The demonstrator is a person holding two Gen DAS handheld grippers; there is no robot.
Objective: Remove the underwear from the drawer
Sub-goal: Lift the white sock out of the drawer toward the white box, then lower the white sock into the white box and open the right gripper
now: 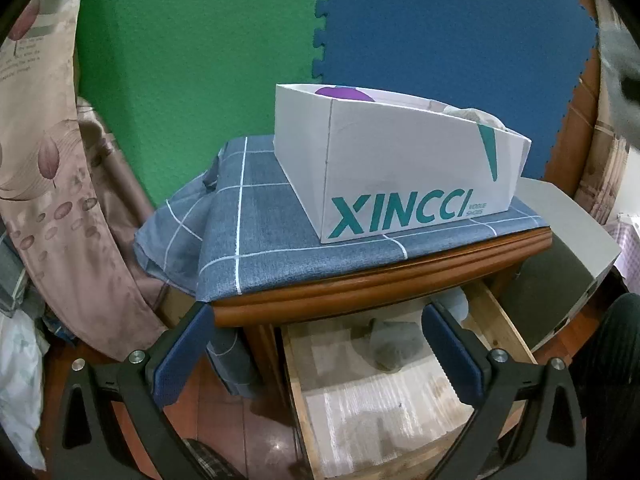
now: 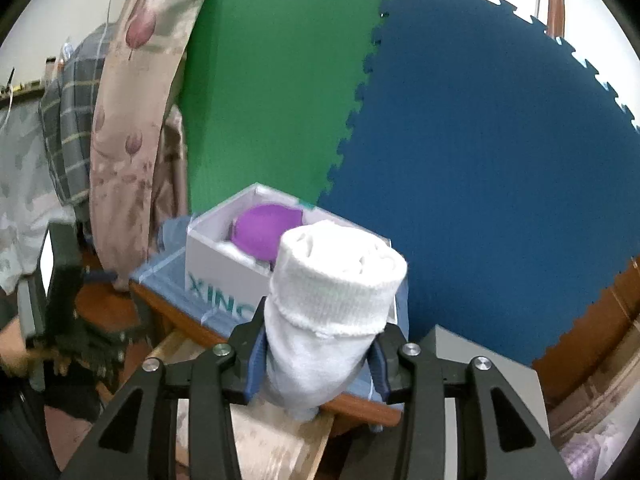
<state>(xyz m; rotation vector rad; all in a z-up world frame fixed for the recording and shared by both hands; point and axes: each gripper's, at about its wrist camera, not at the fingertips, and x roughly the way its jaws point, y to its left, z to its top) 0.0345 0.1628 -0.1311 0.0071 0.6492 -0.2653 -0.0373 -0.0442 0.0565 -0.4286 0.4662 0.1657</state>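
R gripper (image 2: 320, 364) is clamped on a rolled white garment (image 2: 332, 300), both pads pressing its lower part; the roll stands upright between the fingers, held above the nightstand's front edge w/ the open drawer (image 1: 400, 392) below. L gripper (image 1: 316, 344) hangs w/ jaws spread wide, nothing between them, over the drawer's front-left corner. A grey bundle (image 1: 394, 346) lies at the drawer's back, near the right wall. On top, a white box (image 1: 384, 168) sits on a blue checked cloth (image 1: 256, 240) toward the right-back corner, w/ a purple item (image 2: 266, 230) inside.
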